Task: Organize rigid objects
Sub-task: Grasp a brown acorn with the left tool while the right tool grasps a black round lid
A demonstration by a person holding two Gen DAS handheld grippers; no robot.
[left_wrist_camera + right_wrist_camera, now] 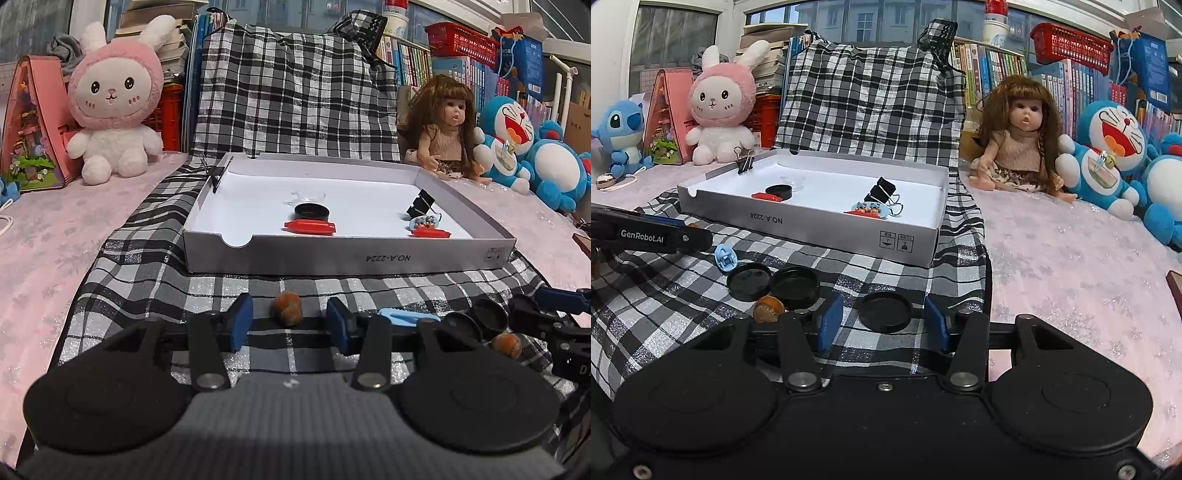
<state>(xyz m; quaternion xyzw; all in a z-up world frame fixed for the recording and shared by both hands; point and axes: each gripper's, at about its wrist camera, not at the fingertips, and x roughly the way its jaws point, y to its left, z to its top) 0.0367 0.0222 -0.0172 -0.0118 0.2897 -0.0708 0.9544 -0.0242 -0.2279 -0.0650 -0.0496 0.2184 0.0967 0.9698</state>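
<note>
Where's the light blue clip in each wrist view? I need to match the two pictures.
Left wrist view: the light blue clip lies low and right of centre on the plaid cloth, just right of the left gripper.
Right wrist view: it sits left of centre, just beyond two black lids.
Shared landmark: the white box printed "NO.A-222A".

A brown nut (287, 307) and black lid (884, 311) lie on checked cloth (894, 266).
</note>
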